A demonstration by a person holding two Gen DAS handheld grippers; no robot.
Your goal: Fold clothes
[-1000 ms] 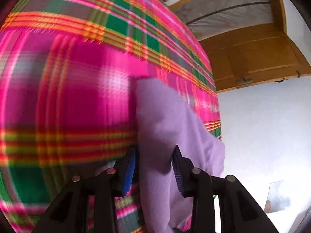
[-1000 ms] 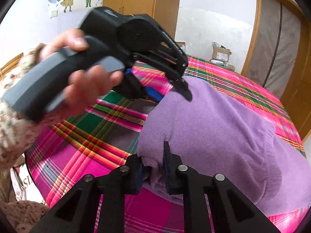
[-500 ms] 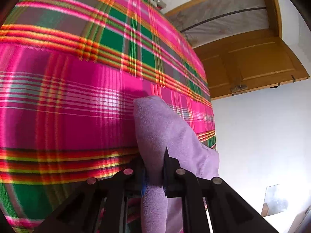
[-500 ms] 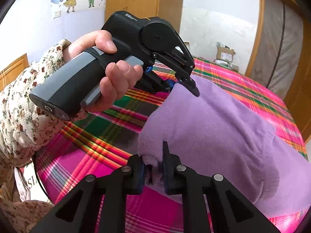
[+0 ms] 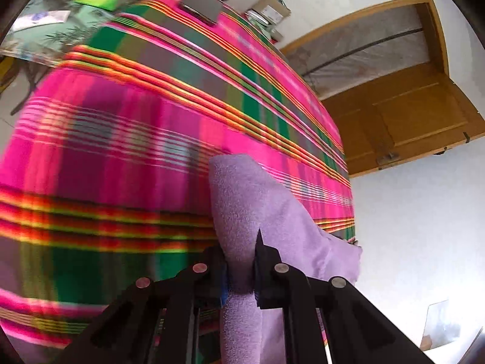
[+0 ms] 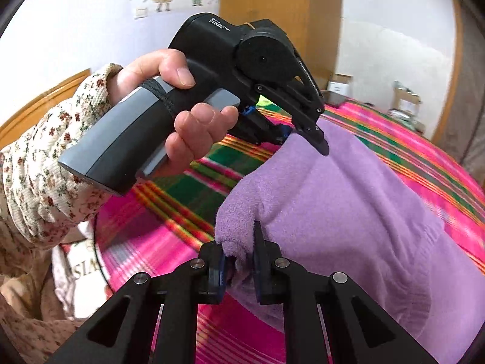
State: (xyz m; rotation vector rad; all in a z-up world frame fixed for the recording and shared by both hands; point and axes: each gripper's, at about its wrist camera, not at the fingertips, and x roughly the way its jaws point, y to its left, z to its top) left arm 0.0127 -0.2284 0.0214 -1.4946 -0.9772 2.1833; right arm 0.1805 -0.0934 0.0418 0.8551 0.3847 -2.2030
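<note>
A lilac fleece garment (image 6: 348,206) lies over a round table with a pink, green and orange plaid cloth (image 6: 157,230). My right gripper (image 6: 239,257) is shut on the garment's near edge, lifted off the cloth. My left gripper (image 6: 303,139), held in a hand with a floral sleeve, is shut on the garment's far edge. In the left wrist view the left gripper (image 5: 241,261) pinches a fold of the lilac garment (image 5: 257,206) above the plaid cloth (image 5: 121,151).
A dark flat object (image 5: 201,7) lies at the table's far edge, with boxes (image 5: 268,7) beyond it. A wooden door (image 5: 409,115) and white wall are at the right. A side table with papers (image 5: 60,24) stands at the far left.
The left gripper was open around the fold one second ago and has shut on it. Both grippers have lifted the garment's edge higher above the table.
</note>
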